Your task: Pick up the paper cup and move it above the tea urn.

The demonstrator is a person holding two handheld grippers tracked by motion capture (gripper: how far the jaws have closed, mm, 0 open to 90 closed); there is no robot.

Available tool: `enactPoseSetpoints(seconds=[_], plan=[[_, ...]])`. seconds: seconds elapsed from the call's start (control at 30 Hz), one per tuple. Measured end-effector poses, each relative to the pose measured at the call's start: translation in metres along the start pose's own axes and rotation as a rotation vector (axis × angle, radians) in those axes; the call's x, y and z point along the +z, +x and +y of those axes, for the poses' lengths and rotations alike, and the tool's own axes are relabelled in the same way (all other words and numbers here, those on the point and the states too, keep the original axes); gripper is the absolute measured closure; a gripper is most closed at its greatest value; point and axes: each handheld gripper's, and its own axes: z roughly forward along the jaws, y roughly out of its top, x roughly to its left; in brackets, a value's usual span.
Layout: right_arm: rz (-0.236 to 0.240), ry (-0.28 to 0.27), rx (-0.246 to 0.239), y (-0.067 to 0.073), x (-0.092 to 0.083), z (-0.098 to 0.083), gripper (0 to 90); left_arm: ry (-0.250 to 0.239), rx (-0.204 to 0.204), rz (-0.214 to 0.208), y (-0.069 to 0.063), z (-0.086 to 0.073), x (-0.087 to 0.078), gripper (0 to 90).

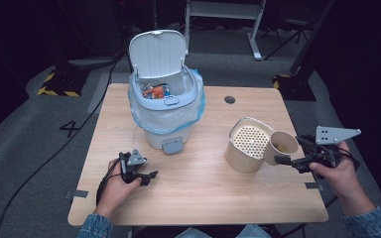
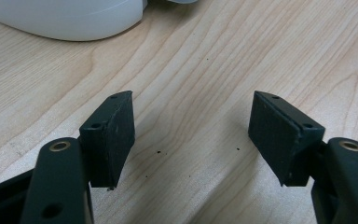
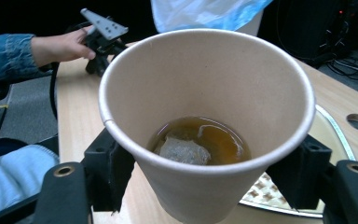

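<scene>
A tan paper cup [image 1: 281, 145] hangs above the table's right side, tipped a little, with my right gripper [image 1: 290, 149] shut on its wall. In the right gripper view the cup [image 3: 205, 93] holds brown tea and a soaked tea bag [image 3: 184, 150], and the black pads [image 3: 109, 170] press on both sides of it. Just left of the cup stands a beige canister with a perforated strainer top [image 1: 248, 144]. My left gripper [image 1: 148, 175] rests low on the table's front left, open, with bare wood between its jaws [image 2: 191, 135].
A white pedal bin [image 1: 166, 106] with a blue liner stands at the table's back middle, its lid [image 1: 156, 52] up and rubbish inside. Its base [image 2: 65, 18] lies just beyond the left gripper. A cable hole [image 1: 229, 99] sits behind the canister.
</scene>
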Motion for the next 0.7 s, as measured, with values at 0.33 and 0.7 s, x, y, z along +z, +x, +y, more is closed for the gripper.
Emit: enactPoseSetpoints(seconds=[0.33,0.7], plan=[[-0.028,-0.010,-0.001,-0.035,0.003,0.016,30.7,0.000,-0.001,0.000,0.000,0.000,0.000,31.9],[-0.051,-0.036,-0.029,-0.069,0.015,0.027,30.7,-0.001,-0.001,0.000,0.000,0.000,0.000,31.9]])
